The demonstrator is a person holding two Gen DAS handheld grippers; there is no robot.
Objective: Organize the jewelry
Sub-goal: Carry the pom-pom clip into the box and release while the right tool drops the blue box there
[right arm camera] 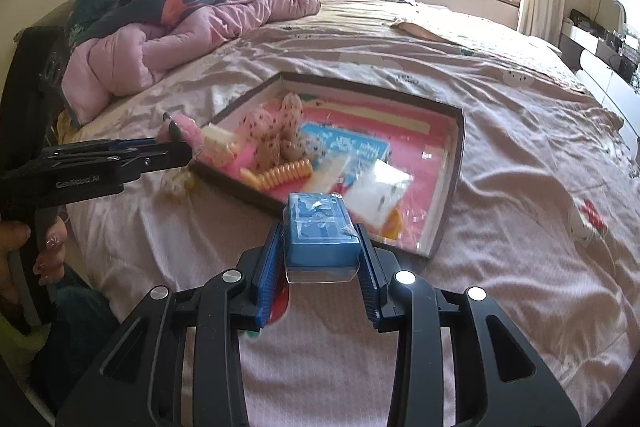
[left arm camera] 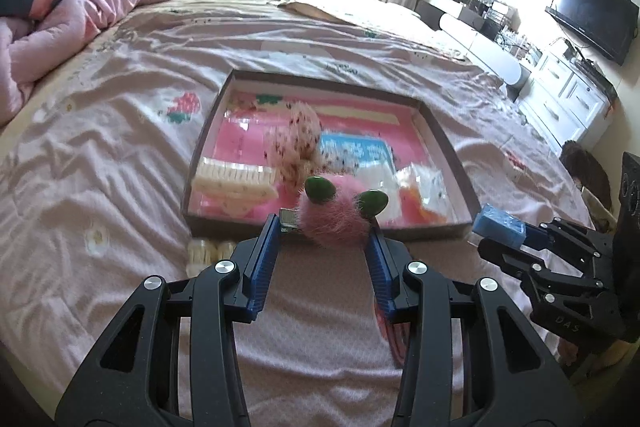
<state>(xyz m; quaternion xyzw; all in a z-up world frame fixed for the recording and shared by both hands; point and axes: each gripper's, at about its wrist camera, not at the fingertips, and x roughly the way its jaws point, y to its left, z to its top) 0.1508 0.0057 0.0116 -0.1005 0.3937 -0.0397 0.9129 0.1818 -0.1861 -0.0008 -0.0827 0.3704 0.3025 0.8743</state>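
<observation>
A shallow brown tray (left arm camera: 444, 143) with a pink floor lies on the bed, also in the right wrist view as the tray (right arm camera: 458, 163). My left gripper (left arm camera: 324, 229) is shut on a pink fluffy hair clip (left arm camera: 334, 223) with two green leaves, held just above the tray's near edge. My right gripper (right arm camera: 320, 247) is shut on a small blue box (right arm camera: 320, 231) in a clear case, raised before the tray's near rim. In the left wrist view the right gripper (left arm camera: 500, 233) carries the blue box (left arm camera: 498, 227) at the right. In the tray lie a speckled scrunchie (left arm camera: 298, 143), a cream claw clip (left arm camera: 234, 181) and a blue card (left arm camera: 354, 151).
A pale beaded item (left arm camera: 210, 251) lies on the sheet just left of the tray's near corner. A pink quilt (right arm camera: 180, 39) is heaped at the bed's far left. A hand (right arm camera: 24, 251) holds the left gripper's handle. A cabinet with a television (left arm camera: 592, 13) stands on the right.
</observation>
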